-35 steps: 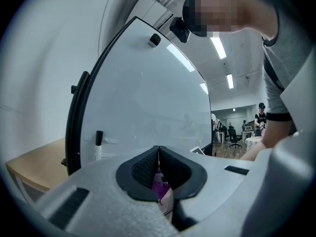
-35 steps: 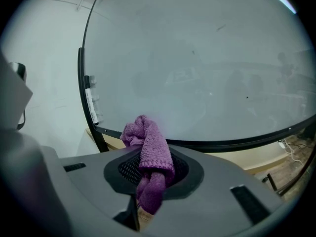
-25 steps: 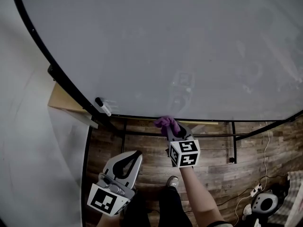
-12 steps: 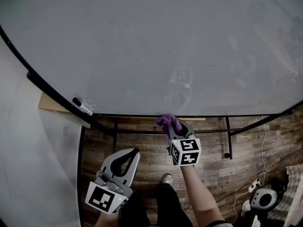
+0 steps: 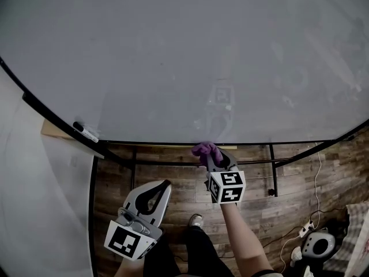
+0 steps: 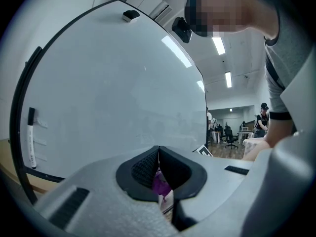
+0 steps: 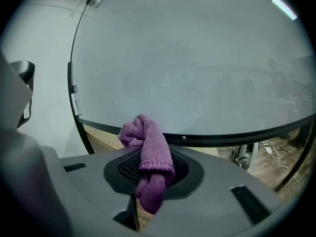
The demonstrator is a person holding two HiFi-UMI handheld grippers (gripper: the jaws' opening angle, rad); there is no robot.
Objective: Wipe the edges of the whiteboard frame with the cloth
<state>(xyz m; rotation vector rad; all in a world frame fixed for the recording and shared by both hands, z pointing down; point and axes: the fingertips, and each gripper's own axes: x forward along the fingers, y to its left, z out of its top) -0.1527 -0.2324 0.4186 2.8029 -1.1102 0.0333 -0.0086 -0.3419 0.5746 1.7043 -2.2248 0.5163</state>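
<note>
the marker (image 5: 85, 133) had slid left in the head view, with the right gripper (image 5: 209, 153) clamped on the cloth (image 5: 204, 149) at the bottom edge of the frame (image 5: 161, 142), probably touching. the left gripper (image 5: 158, 189) hung closed, empty. the bunched cloth could ride off the thin frame onto the whiteboard (image 5: 184, 68) if the stroke drifted up; wood floor (image 5: 173, 183) lay below.
</note>
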